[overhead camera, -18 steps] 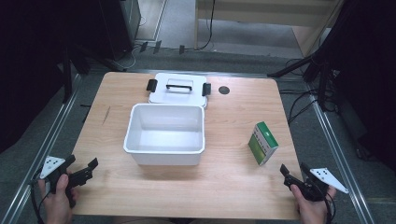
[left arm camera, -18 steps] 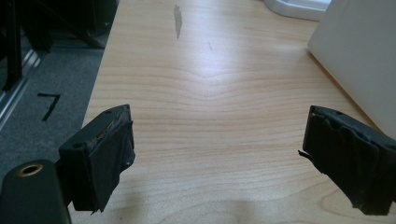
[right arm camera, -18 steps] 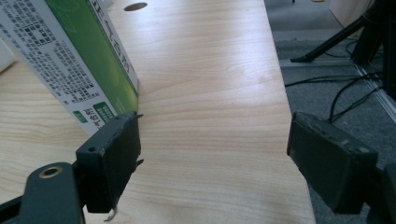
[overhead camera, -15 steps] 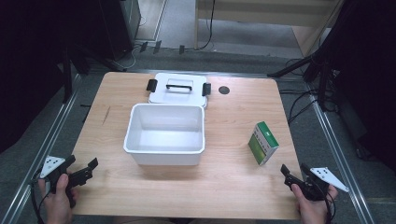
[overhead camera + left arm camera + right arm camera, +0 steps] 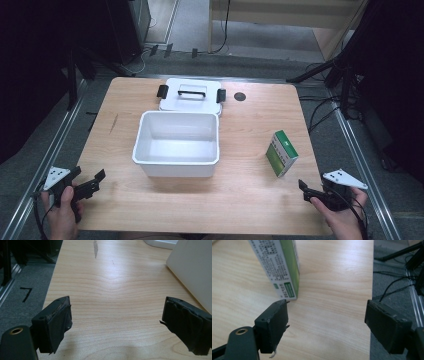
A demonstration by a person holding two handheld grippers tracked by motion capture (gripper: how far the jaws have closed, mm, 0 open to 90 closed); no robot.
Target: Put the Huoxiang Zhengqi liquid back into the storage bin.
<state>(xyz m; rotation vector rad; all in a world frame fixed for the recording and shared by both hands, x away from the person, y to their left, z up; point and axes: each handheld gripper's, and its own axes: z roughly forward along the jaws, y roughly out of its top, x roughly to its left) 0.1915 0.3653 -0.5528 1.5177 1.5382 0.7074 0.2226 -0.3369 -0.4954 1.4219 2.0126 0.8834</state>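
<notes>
High view: a fixed camera above the person's side of the table [image 5: 250, 210], looking forward and down from well off, so the whole top and the floor beyond it lie in frame. Left gripper view: a camera riding on the left claw [image 5: 91, 184], set low and close to the wood at the near left corner, facing along its two jaws toward the far edge; the white bin [image 5: 192, 270] wall enters at the right. Right gripper view: a camera on the right claw [image 5: 306, 191], equally low at the near right corner, facing the green carton [image 5: 279, 267] nearby. Both shared with the high view: bin [image 5: 176, 144], carton [image 5: 281, 153].
</notes>
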